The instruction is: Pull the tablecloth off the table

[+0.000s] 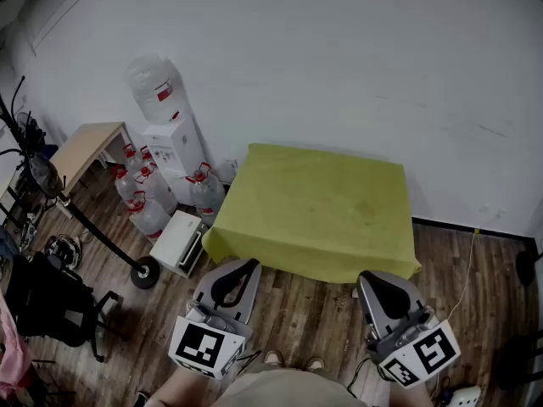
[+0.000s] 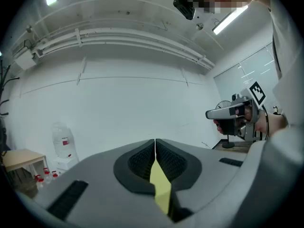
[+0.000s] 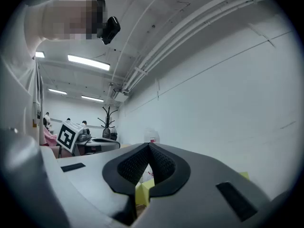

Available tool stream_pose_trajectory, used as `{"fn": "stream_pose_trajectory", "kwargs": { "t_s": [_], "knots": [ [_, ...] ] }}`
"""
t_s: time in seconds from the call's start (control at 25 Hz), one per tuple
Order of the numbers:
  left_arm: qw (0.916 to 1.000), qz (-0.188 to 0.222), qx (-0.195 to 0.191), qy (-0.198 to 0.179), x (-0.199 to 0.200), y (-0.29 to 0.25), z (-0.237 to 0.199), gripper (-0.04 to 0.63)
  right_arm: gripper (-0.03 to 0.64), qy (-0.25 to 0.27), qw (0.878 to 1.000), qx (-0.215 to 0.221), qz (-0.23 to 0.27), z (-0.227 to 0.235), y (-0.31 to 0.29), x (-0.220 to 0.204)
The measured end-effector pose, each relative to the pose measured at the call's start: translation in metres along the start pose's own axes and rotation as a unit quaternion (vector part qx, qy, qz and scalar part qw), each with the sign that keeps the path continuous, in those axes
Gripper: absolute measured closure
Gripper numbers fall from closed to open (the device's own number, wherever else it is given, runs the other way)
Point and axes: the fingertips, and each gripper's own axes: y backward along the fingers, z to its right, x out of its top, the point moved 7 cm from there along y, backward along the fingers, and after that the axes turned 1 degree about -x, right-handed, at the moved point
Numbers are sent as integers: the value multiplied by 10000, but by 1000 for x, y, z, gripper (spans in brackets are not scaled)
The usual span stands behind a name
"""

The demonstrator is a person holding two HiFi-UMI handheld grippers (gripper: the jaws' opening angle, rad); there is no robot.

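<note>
**A:** What sits closest in?

**B:** The two tools. The left gripper [image 1: 244, 268] and the right gripper [image 1: 375, 278] are both held level and aimed forward. Each pair of jaws is pressed together with nothing caught in them. In the left gripper view a yellow sliver shows through the slit, but that is cloth lying beyond the tips, not pinched.

**A:** And the tablecloth?

**B:** The tablecloth [image 1: 314, 206] is straight ahead of both pairs of jaws. It is draped over the whole surface and hangs down the near side. That near hem runs crosswise to the jaws, from in front of the left pair to in front of the right pair.

**A:** Which hand is nearer?

**B:** I'd call it about even. From the head view each set of tips looks just short of the hem. The left is near the left corner and the right is near the right corner. I can't tell whether either one brushes the fabric.

**A:** So the next move?

**B:** My guess is that both jaws must spread first, then go forward over the hanging edge and close on it. After that the pull would come straight back toward the person, at right angles to the hem. A closed jaw would only push the fabric away.
</note>
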Motion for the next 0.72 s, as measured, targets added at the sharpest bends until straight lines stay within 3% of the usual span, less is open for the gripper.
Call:
{"fn": "stream_pose_trajectory", "kwargs": {
  "t_s": [0.24, 0.56, 0.68, 0.72],
  "knots": [
    [9999, 63, 114, 72, 7, 2, 10, 571, 591, -230, 9996, 82, 122, 7, 10, 2],
    [9996, 5, 244, 159, 11, -1, 38, 571, 591, -118, 9996, 267, 27, 22, 25, -2],
    [9985, 180, 397, 317, 14, -3, 50, 571, 590, -175, 9989, 313, 292, 30, 36, 0],
    [9974, 270, 513, 420, 15, -3, 53, 568, 547, -210, 9986, 292, 397, 33, 40, 2]
  ]
}}
